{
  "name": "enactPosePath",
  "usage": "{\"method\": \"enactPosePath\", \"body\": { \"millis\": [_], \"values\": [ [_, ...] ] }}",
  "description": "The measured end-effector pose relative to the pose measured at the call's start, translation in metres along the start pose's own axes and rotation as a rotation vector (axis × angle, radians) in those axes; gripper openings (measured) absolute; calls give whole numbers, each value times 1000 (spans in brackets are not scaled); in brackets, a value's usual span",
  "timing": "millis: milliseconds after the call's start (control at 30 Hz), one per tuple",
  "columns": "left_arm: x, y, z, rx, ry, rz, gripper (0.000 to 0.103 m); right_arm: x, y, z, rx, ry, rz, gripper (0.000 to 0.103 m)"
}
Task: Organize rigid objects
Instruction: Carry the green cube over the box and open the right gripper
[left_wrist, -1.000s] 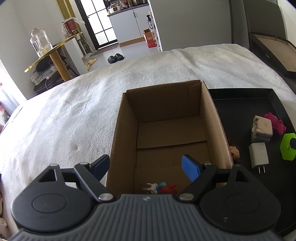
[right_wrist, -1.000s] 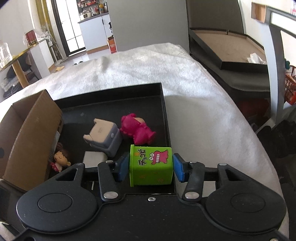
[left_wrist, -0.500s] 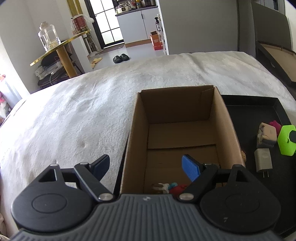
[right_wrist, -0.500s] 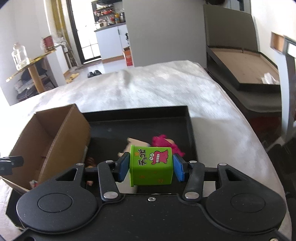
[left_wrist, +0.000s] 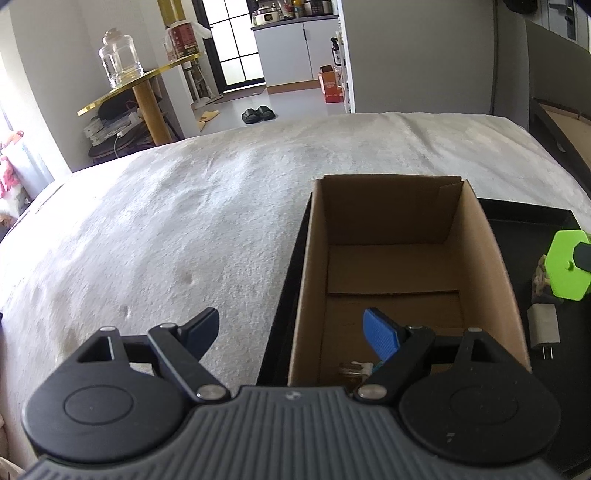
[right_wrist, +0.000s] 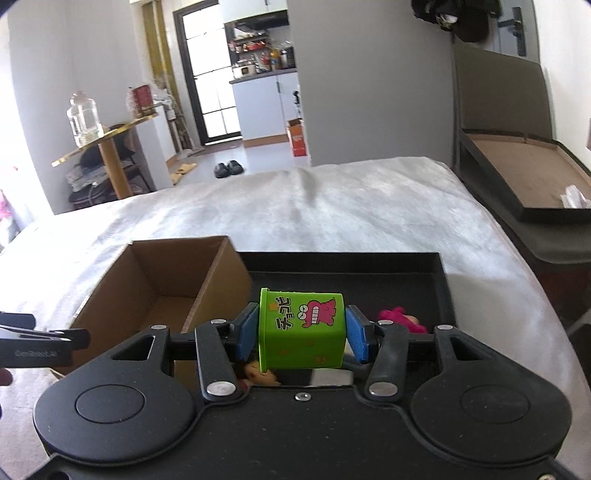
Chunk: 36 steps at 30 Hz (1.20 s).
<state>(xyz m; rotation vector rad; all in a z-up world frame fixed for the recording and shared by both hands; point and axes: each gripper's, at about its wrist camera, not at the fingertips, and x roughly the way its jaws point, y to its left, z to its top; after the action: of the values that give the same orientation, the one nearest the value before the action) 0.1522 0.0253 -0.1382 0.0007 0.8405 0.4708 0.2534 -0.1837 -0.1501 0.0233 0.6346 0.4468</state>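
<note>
My right gripper (right_wrist: 301, 330) is shut on a green hexagonal box (right_wrist: 301, 328) with a pink cartoon monster, held above the black tray (right_wrist: 441, 284). The box also shows in the left wrist view (left_wrist: 567, 269). An open cardboard box (left_wrist: 480, 258) stands on the tray's left part, with small toys (left_wrist: 360, 367) at its near end; it also shows in the right wrist view (right_wrist: 221, 273). My left gripper (left_wrist: 291, 332) is open and empty, hovering over the cardboard box's near left wall.
On the tray lie a white charger plug (left_wrist: 543, 326), a pink plush (right_wrist: 399, 317) and a small doll figure (right_wrist: 258, 374). White fleece bedding (left_wrist: 166, 240) surrounds the tray. A dark open case (right_wrist: 524, 177) stands to the right.
My right gripper has lifted the green box up off the tray and carried it left toward the cardboard box. My left gripper has drifted left and back, staying open.
</note>
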Motion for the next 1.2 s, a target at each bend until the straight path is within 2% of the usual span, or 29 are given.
{"method": "enactPosePath", "body": {
  "millis": [500,700,1000,1133,1200],
  "values": [
    [9,12,-5,-34,-17,-53,84,4,52,15,-64,-30,55,49],
    [10,15,-4,-51,-41,-73,78,5,73,18,-97,-37,84,49],
    [16,17,-7,-69,-24,-105,45,14,95,17,-129,-10,123,49],
    [18,21,-8,-84,-20,-103,27,19,102,15,-134,9,136,49],
    [19,21,-9,-84,-22,-112,23,22,105,12,-133,26,141,49]
  ]
}}
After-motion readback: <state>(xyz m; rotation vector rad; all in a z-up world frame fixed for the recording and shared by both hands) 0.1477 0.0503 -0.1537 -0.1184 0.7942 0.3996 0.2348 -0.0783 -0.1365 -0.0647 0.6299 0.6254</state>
